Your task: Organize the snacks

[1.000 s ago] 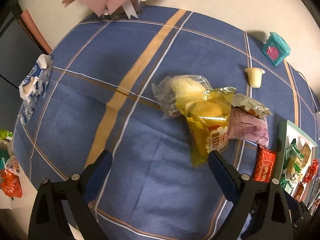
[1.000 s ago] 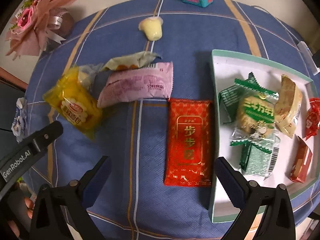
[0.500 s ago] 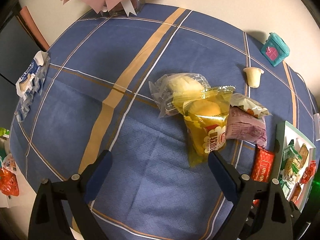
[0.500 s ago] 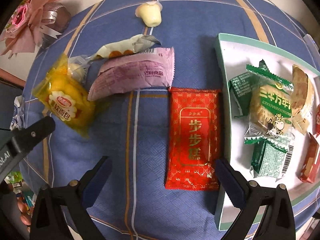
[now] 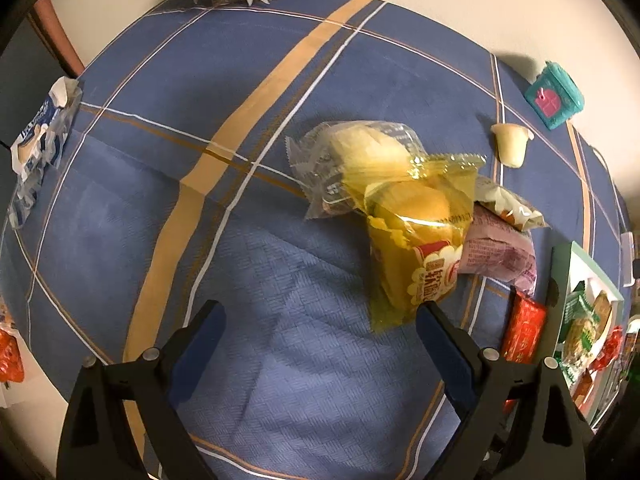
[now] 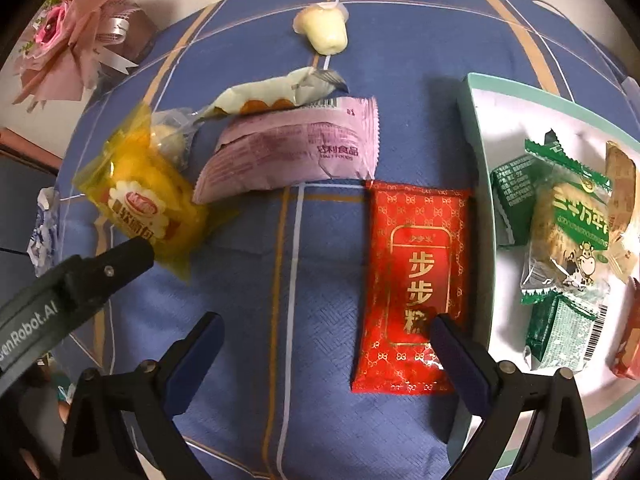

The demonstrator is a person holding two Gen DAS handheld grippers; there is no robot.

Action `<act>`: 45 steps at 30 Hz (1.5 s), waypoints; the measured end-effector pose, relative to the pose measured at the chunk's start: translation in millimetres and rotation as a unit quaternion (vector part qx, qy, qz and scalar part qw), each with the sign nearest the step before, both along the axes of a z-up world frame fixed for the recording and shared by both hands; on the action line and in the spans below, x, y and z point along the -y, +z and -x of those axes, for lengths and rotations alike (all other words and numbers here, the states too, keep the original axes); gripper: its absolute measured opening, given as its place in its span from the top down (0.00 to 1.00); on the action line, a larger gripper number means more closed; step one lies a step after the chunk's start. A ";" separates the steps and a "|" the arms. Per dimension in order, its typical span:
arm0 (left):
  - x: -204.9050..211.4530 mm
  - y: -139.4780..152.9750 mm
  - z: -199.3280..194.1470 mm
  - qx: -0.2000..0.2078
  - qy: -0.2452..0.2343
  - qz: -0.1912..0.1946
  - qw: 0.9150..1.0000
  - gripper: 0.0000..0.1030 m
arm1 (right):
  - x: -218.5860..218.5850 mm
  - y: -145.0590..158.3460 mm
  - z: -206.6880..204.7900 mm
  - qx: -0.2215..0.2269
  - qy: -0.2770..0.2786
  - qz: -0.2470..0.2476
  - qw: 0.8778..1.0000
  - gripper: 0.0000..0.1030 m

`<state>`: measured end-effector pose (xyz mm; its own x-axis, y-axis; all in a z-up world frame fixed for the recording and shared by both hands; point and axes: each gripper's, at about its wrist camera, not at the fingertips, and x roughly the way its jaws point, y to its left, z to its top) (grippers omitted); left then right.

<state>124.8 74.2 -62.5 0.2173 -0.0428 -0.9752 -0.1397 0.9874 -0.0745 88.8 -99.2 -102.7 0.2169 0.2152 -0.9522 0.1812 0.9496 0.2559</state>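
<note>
Both tongs are gaping wide, gripping nothing — the right gripper [image 6: 326,326] is hovering with the flat red foil snack packet [image 6: 412,284] under its right finger; the left gripper [image 5: 320,316] is hanging just short of the yellow plastic-wrapped bun [image 5: 416,248].

Left wrist: steeply down, close above table [image 5: 248,128] | Right wrist: steeply down, nearer | Shared by the 2 views: yellow pack [image 5: 416,248] [image 6: 148,204], tray [image 5: 560,272] [image 6: 472,120]

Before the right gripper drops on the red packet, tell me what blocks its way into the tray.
Nothing visible lies between the open right gripper and the red packet; one fingertip already overlaps it in view. The tray sits right beside it, with only its raised rim to clear. The green-wrapped snacks fill the nearest part inside.
</note>
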 end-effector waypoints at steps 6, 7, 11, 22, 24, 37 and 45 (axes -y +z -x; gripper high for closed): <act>-6.4 -1.2 1.4 -0.002 0.008 0.015 1.000 0.07 | 6.9 4.6 -2.9 0.014 0.000 -0.024 1.000 0.00; -7.0 -1.4 1.5 -0.002 0.009 0.017 1.000 0.07 | 5.4 3.8 -3.7 0.017 0.004 -0.029 0.999 0.00; -10.6 -0.8 0.3 -0.002 0.015 0.020 1.000 0.07 | 1.4 7.5 -6.8 0.021 0.012 -0.046 0.999 0.00; -14.8 1.2 0.0 0.001 0.018 0.025 1.000 0.07 | 4.0 -0.6 -8.2 -0.010 0.007 0.038 0.999 0.00; -14.2 1.5 -0.2 0.002 0.019 0.026 0.999 0.07 | 2.4 -3.2 -9.6 -0.020 0.002 0.055 0.998 0.00; -14.3 -1.2 -3.6 0.002 0.020 0.036 0.999 0.07 | 14.4 -8.3 -21.2 0.009 -0.028 0.011 0.999 0.03; 0.0 -0.6 -10.9 0.015 0.005 0.060 0.998 0.07 | 19.8 2.0 -38.3 0.034 -0.037 0.055 0.997 0.19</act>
<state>135.7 74.2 -63.1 0.2478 -0.1570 -0.9560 -0.1446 0.9697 -0.1968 127.1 -119.0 -100.7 0.2928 0.0915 -0.9518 0.2372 0.9574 0.1650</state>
